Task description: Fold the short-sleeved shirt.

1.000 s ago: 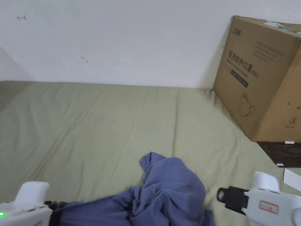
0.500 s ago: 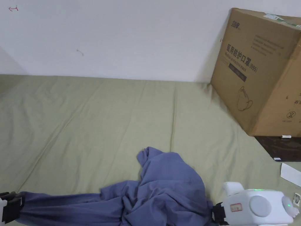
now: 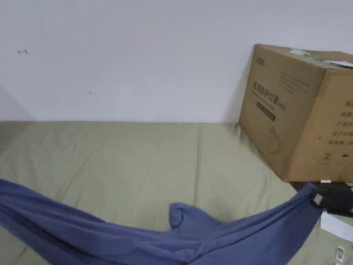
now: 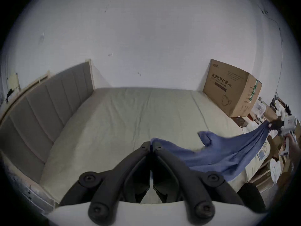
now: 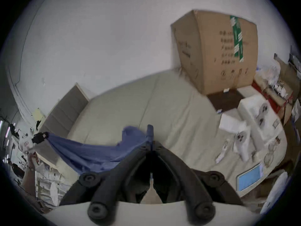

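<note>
Both tongs, left [image 4: 151,145] and right [image 5: 151,141], clench the blue cotton shirt [image 3: 220,234], stretching it flat above the green-sheeted bed [image 3: 138,155].

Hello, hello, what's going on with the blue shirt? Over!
Left gripper and right gripper both shut on the shirt. Shirt stretched between them above the bed. Cardboard box off to the right, not blocking.
</note>
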Action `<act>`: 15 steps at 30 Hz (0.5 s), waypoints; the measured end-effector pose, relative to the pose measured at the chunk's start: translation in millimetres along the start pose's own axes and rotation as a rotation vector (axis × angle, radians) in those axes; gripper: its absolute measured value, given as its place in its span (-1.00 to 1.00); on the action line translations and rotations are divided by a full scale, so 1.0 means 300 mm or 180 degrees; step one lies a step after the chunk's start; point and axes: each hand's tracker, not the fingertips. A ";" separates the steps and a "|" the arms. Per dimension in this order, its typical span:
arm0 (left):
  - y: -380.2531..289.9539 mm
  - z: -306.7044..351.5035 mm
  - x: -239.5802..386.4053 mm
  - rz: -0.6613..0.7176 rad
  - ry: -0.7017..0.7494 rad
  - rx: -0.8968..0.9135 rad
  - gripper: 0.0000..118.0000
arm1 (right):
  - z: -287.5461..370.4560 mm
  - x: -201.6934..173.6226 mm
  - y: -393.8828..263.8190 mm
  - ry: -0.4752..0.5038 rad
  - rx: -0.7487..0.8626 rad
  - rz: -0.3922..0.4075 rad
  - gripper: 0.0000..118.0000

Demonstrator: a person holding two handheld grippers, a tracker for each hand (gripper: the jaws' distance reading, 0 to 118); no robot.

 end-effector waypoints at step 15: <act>0.549 -0.054 -0.059 0.0176 -0.0065 0.0397 -1.00 | 0.143 -0.035 0.603 -0.0207 0.0687 0.0020 -1.00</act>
